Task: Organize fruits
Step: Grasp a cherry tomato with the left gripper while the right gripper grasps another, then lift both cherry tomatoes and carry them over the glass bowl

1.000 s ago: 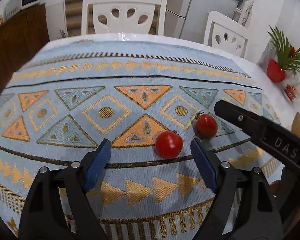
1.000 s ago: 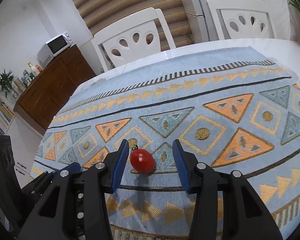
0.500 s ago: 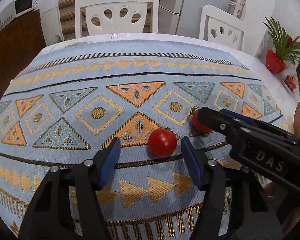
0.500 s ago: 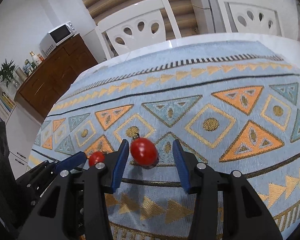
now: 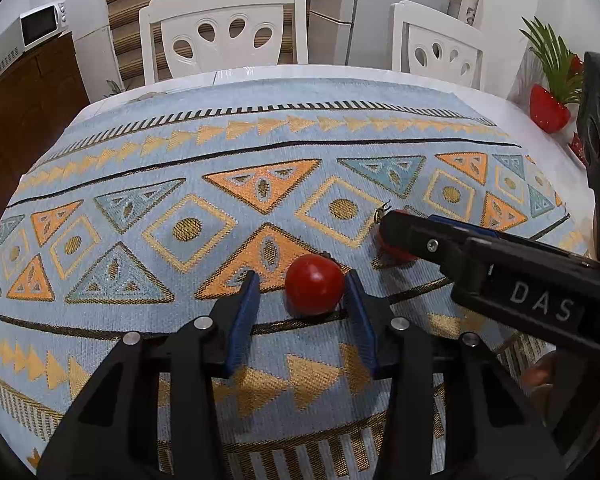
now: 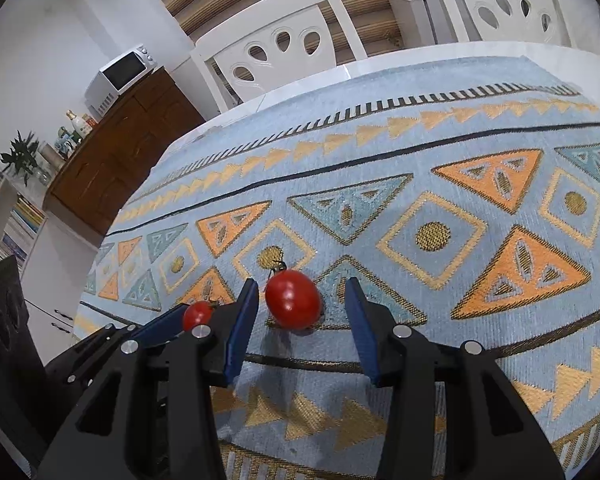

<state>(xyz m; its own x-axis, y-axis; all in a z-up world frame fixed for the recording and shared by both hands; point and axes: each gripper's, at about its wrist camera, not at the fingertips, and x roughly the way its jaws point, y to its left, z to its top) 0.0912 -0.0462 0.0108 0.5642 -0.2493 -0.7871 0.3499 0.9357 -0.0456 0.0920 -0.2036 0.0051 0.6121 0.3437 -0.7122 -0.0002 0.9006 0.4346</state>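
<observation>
Two tomatoes [image 5: 314,291] [image 6: 293,299], each between one tool's parted fingers.

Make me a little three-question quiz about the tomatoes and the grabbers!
1. True or false: each hand-held gripper has a tomato between its fingers.
2. How many tomatoes lie on the cloth? A) two B) four
3. Fill in: both tomatoes are coloured ____.

Key: 1 true: left hand-held gripper brackets the round tomato, right hand-held gripper brackets the oval tomato, jaws open. 2 A, on the patterned cloth. 3 red.
</observation>
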